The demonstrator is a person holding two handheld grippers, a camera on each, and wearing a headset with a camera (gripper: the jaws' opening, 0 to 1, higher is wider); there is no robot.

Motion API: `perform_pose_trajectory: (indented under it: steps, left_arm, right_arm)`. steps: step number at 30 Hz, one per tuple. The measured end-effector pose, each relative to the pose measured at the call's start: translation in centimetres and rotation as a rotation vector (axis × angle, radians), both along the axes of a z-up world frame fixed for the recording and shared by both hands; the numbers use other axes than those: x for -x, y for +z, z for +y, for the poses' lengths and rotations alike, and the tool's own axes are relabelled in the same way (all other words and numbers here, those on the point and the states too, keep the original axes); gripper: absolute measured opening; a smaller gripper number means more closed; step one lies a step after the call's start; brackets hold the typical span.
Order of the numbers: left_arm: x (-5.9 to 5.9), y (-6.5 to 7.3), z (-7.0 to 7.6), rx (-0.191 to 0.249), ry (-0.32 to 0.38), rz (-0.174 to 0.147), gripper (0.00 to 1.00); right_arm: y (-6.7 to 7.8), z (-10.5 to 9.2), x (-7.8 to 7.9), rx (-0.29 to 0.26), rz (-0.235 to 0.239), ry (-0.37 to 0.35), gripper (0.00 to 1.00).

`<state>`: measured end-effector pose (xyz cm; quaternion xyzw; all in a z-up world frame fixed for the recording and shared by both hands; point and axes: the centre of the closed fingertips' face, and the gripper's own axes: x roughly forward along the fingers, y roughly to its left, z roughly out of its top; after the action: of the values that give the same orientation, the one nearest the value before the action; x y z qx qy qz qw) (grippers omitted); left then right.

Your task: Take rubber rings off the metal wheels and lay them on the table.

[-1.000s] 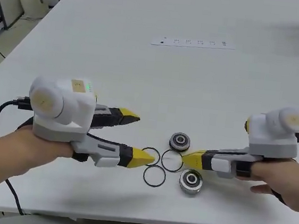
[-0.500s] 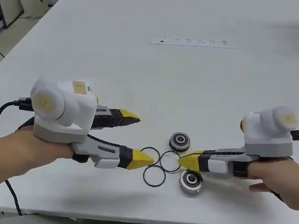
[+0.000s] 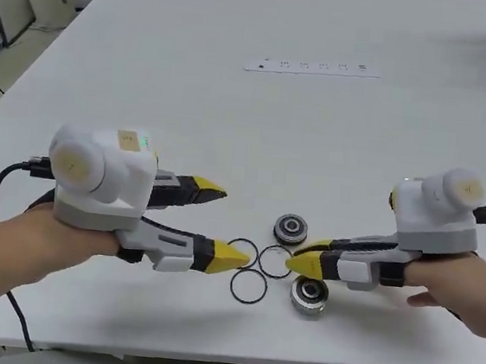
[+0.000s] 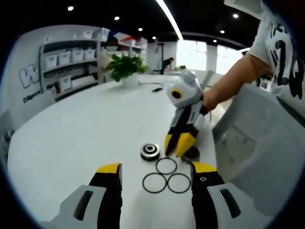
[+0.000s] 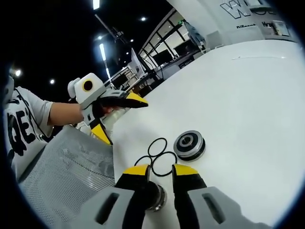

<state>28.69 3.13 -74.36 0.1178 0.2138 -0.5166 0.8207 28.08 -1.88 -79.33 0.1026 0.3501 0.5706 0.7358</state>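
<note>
- Stripping the wheels looks well along: three rubber rings (image 3: 256,269) lie flat on the table (image 3: 317,138), with the far wheel (image 3: 291,229) at their 1 o'clock and the near wheel (image 3: 309,295) at 5 o'clock.
- Next, I judge, the near wheel needs a firm hold. Whether it still carries a ring is too small to tell.
- Right gripper (image 3: 301,252) points toward 9 o'clock over the near wheel, jaws narrowly parted, pinching nothing.
- Left gripper (image 3: 221,223), at the rings' 9 o'clock, points toward 3 o'clock, jaws spread wide and empty.
</note>
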Motion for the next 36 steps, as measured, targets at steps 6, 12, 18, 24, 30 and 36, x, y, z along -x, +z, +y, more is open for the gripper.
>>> perform_pose_trajectory:
  steps: [6, 12, 18, 24, 30, 36]
  left_arm:
    - [-0.1, 0.1, 0.0, -0.001, 0.000, -0.001, 0.59]
    - [-0.4, 0.3, 0.1, -0.002, -0.001, -0.005, 0.58]
    - [-1.0, 0.6, 0.1, 0.000, 0.004, -0.012, 0.58]
    - [-1.6, 1.1, -0.1, 0.004, 0.008, -0.020, 0.58]
    - [-2.1, 1.3, -0.3, 0.006, 0.006, -0.021, 0.56]
    - [-2.8, 1.4, -0.5, 0.008, 0.014, -0.023, 0.55]
  right_arm:
    - [0.5, -0.1, 0.2, -0.003, -0.013, 0.011, 0.21]
    - [1.6, -0.7, -0.1, -0.018, -0.032, 0.005, 0.23]
    - [2.7, -1.5, -0.9, -0.035, -0.052, -0.021, 0.24]
    - [3.2, -2.3, -1.8, -0.031, -0.084, -0.041, 0.25]
    - [3.7, -2.7, -2.4, -0.022, -0.148, -0.039, 0.28]
    - [3.8, -2.8, -2.9, -0.017, -0.187, -0.036, 0.30]
